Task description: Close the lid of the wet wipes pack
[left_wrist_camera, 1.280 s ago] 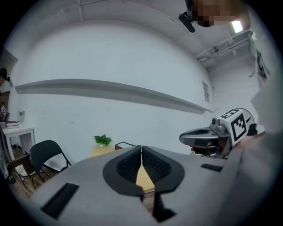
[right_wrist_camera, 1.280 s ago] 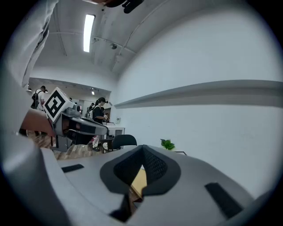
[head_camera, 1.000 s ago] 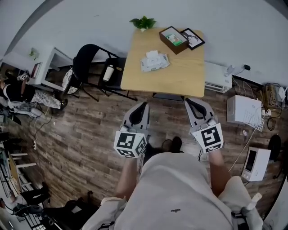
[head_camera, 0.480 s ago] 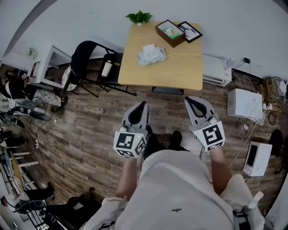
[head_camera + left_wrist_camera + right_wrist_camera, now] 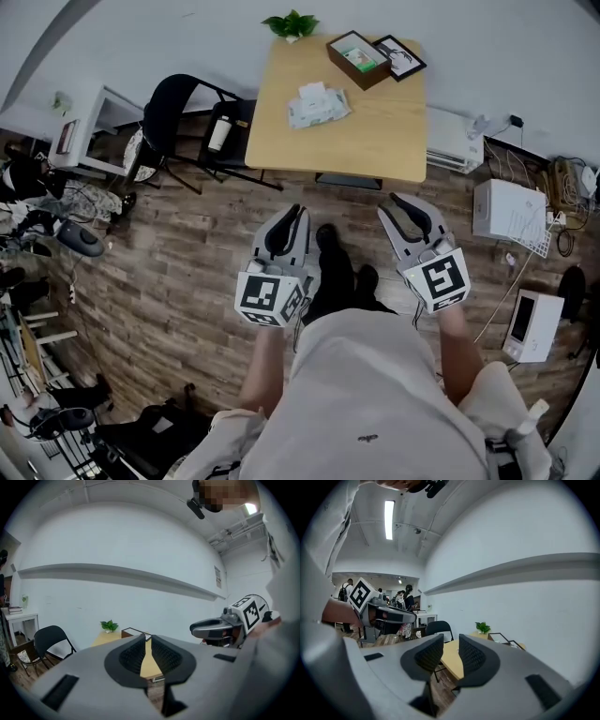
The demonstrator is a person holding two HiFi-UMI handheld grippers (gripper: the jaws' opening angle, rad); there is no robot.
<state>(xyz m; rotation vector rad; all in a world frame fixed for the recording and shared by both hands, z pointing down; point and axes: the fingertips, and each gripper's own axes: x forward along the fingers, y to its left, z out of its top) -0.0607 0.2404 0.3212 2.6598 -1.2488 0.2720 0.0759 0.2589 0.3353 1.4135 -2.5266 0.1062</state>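
Lid closure remains undone: we hold the left gripper (image 5: 297, 210) clenched empty and the right gripper (image 5: 394, 206), its jaws just opening on nothing, well short of the wet wipes pack (image 5: 319, 103) on the table (image 5: 375, 150).

Bit of a cluttered room around the wooden table (image 5: 375, 131). A little green plant (image 5: 292, 25) sits at the table's far edge, and on its far right corner there's a brown open box (image 5: 360, 58) with a framed picture (image 5: 400, 57) right beside it. Left of the table is a black folding chair (image 5: 178, 117), with a bottle (image 5: 218, 134) lying on a dark seat between chair and table. Just right of the table a low white unit (image 5: 455, 141) sits against the wall, and there's a white box (image 5: 509, 214) further right. Wood-plank floor (image 5: 187, 262) under it all.
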